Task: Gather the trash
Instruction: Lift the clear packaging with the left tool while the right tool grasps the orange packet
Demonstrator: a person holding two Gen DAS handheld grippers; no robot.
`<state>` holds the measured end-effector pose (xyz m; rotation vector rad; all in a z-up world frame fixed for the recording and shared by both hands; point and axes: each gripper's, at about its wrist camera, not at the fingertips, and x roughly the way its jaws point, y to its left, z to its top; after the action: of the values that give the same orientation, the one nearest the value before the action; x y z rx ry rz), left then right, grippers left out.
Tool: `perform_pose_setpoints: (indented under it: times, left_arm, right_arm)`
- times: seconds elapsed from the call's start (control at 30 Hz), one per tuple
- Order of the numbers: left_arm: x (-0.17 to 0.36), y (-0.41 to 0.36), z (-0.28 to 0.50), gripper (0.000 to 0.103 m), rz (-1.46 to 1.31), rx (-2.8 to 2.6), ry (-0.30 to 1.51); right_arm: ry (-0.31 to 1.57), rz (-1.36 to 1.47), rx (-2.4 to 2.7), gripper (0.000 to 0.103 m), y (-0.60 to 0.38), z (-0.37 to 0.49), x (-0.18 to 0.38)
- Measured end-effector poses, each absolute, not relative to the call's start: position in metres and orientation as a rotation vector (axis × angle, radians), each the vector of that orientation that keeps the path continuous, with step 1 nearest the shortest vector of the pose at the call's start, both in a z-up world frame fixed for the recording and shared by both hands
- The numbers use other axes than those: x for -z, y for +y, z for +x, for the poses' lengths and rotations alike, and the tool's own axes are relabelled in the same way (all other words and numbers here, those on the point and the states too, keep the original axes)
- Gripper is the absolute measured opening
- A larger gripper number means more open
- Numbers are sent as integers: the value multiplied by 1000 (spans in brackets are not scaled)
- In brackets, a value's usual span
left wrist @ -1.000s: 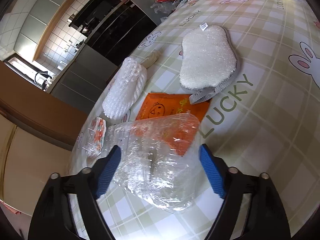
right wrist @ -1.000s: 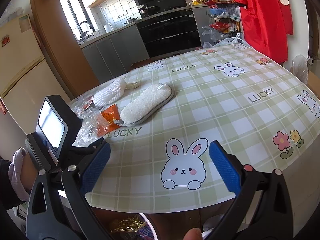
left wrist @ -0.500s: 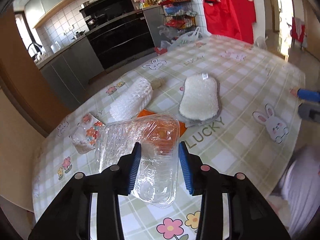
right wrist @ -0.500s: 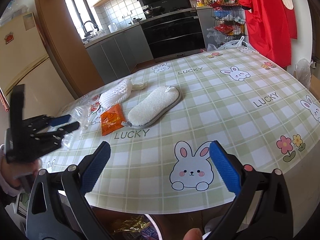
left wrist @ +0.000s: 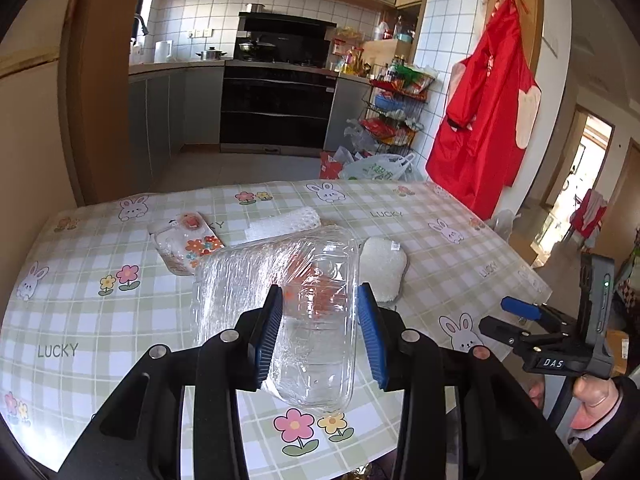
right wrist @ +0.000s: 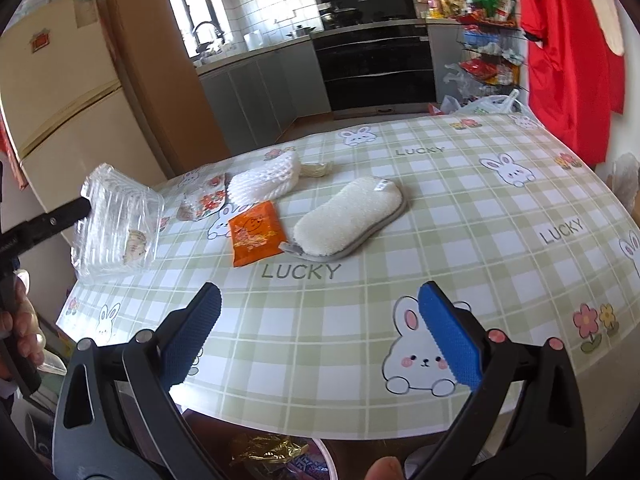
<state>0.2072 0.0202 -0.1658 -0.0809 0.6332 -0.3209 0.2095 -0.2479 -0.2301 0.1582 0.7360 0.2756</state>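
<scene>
1. The left gripper (left wrist: 320,328) is clenched on a clear plastic box (left wrist: 304,316). Its two blue pads press on the sides of the box.
2. The box is up in the air, above the near left edge of the bench (right wrist: 460,248). It is see-through and crinkly.
3. The right gripper (right wrist: 320,332) is released. Nothing is between its blue pads. It hangs over the near edge of the bench, above a bunny picture.
4. An orange packet (right wrist: 256,232) lies flat on the bench, beside the word LUCKY.
5. A white fluffy pad (right wrist: 348,216) with a grey rim lies just to the right of the packet, touching its corner.
6. A white foam net (right wrist: 264,180) lies behind the packet.
7. A flowery wrapper (right wrist: 204,200) lies to the left of the net.
8. A red apron (left wrist: 484,120) hangs on the wall far behind.
</scene>
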Motion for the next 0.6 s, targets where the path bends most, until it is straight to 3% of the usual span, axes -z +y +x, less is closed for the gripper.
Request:
perform_pose_setpoints:
  times: [0.6]
  left_arm:
    - [150, 86, 190, 38, -184, 238, 542]
  right_arm:
    - [917, -189, -527, 97, -112, 372, 289]
